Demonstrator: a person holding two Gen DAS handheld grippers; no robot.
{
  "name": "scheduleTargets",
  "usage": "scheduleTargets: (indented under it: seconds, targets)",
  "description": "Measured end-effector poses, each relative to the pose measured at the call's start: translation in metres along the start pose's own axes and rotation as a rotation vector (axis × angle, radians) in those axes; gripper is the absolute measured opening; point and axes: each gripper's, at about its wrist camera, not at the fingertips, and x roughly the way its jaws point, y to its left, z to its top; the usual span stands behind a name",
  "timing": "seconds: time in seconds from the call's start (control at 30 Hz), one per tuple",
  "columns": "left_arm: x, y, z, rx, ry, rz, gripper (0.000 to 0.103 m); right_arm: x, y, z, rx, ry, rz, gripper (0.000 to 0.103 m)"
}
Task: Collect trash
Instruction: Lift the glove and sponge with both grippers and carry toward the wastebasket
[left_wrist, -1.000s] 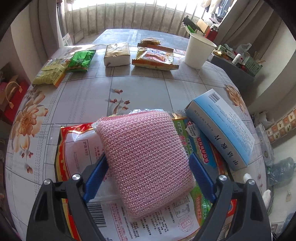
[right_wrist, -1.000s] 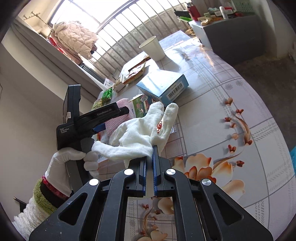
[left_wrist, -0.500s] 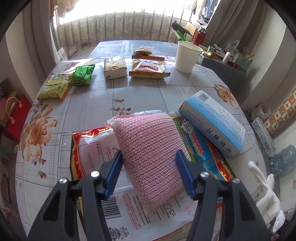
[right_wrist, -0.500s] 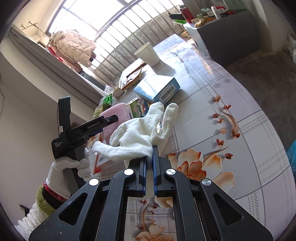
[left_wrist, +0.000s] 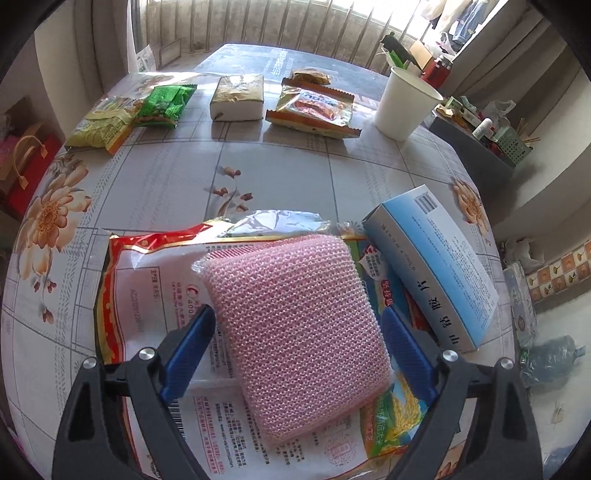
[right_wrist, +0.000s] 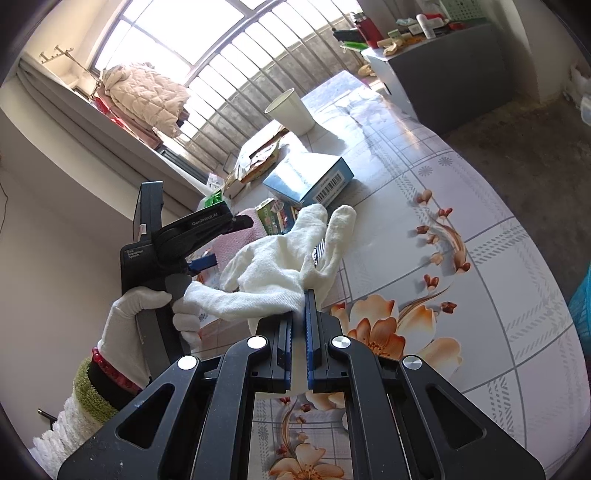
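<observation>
Slippage is the main risk: the pink scouring pad (left_wrist: 299, 332) lies on the large red-edged bag (left_wrist: 147, 280), just beside the blue box (left_wrist: 436, 266), and is straddled by the left hand-held gripper (left_wrist: 297, 347), whose jaws are opening, pads clear of it. If closed unevenly, its clear wrapper could squirt out. A white glove (right_wrist: 284, 266) is held pinched in the closed right hand-held gripper (right_wrist: 299, 332) and could be dropped onto the worktop (right_wrist: 480, 288).

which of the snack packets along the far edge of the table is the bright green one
The green packet, second from the left in the far row, between the yellow-green packet and the gold-topped white block.
</observation>
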Motion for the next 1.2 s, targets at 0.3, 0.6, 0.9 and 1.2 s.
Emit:
scheduleTargets:
  seconds: [0.3, 0.6, 0.9, 1.2]
  targets:
    - [0.011, -0.010, -0.001, 0.027, -0.016, 0.058, 0.090, -0.001, -0.007, 0.001, 0.018, 0.000, -0.013, 0.005]
    - [-0.003, 0.006, -0.005, 0.053, -0.025, 0.027, 0.083, -0.007, -0.007, 0.000, 0.020, -0.009, -0.002, 0.005]
    - [-0.062, 0.014, -0.030, 0.128, -0.098, -0.055, 0.083, -0.026, -0.009, -0.002, 0.027, -0.043, 0.007, 0.005]
    - [-0.133, -0.022, -0.066, 0.256, -0.173, -0.193, 0.083, -0.052, -0.011, -0.008, 0.055, -0.105, 0.018, 0.005]
